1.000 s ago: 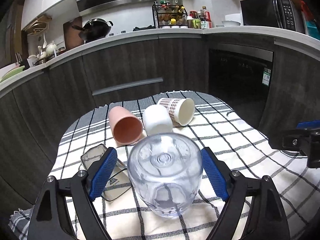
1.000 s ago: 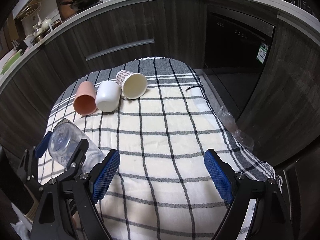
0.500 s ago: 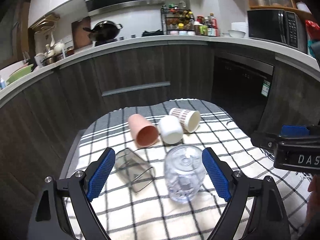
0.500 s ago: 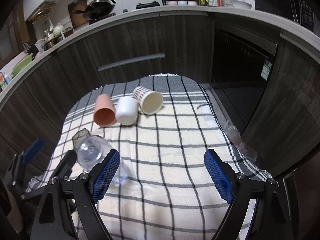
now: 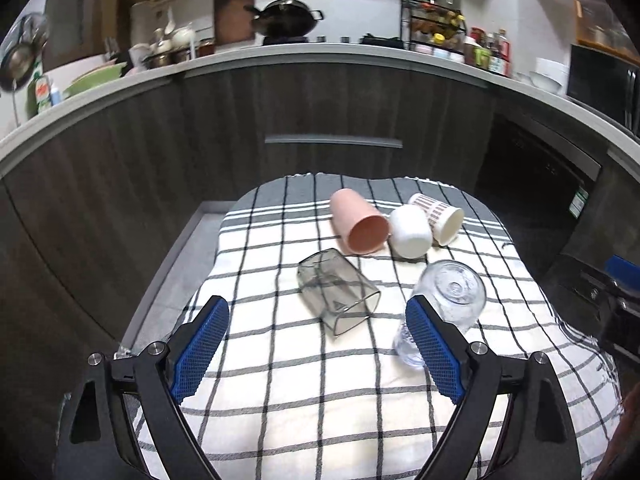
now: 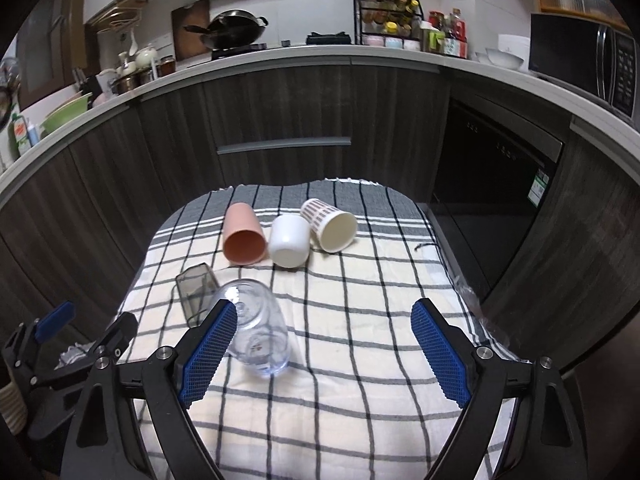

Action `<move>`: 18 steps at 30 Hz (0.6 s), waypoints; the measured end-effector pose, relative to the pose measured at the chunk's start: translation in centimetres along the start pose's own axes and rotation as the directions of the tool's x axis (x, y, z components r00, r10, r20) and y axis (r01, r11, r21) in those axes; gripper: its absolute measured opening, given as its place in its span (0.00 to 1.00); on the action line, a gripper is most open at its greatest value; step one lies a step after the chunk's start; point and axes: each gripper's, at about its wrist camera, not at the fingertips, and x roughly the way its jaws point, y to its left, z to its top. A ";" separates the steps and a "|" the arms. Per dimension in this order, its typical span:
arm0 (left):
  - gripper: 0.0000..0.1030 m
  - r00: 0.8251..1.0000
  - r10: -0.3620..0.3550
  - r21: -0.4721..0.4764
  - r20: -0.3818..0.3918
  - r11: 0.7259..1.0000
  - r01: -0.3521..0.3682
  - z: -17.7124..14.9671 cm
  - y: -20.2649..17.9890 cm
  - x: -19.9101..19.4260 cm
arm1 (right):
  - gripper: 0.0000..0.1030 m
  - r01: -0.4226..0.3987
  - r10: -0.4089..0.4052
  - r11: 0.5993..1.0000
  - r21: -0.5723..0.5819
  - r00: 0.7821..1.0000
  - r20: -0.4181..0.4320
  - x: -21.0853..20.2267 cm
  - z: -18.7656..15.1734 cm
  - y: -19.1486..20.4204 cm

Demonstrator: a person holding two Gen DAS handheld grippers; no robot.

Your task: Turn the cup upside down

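clear cup (image 5: pixel 448 304) upside down on checked cloth (image 5: pixel 320 392)
both tongs, left gripper (image 5: pixel 318 354) & right gripper (image 6: pixel 326 354), spread wide w/ nothing held; smoky cup (image 5: pixel 338 292) lies on its side nearby.

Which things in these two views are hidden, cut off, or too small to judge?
- Clear glass cup: in the left wrist view, its lower rim is hidden behind a pad of the left tongs.
- Smoky square cup: in the right wrist view, one corner is hidden by the clear glass cup.
- Right tongs: in the left wrist view, cut off by the right edge.
- Spice rack: jar labels too small.
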 end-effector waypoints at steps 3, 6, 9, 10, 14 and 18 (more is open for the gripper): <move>0.89 1.000 0.012 -0.017 -0.004 1.000 -0.012 0.0 0.6 -0.3 | 0.87 0.002 -0.002 1.000 -0.027 1.000 0.011 -0.5 0.0 0.9; 0.90 1.000 0.014 -0.031 -0.004 0.999 -0.014 0.1 1.0 -0.7 | 0.88 0.011 -0.009 0.999 -0.047 1.000 0.026 -1.0 0.0 1.5; 0.91 1.000 0.016 -0.041 -0.006 0.999 -0.016 0.2 1.3 -1.0 | 0.90 0.032 -0.029 0.998 -0.062 0.998 0.048 -1.4 0.0 2.1; 0.91 1.000 0.017 -0.043 -0.005 0.999 -0.017 0.3 1.5 -1.1 | 0.90 0.040 -0.036 0.997 -0.065 0.998 0.057 -1.6 0.1 2.2; 0.92 1.000 0.021 -0.048 -0.008 0.999 -0.022 0.3 1.7 -1.3 | 0.91 0.054 -0.049 0.996 -0.069 0.996 0.071 -1.8 0.3 2.4; 0.92 1.000 0.018 -0.047 -0.009 0.999 -0.018 0.4 1.8 -1.5 | 0.91 0.069 -0.063 0.995 -0.075 0.995 0.080 -1.9 0.2 2.6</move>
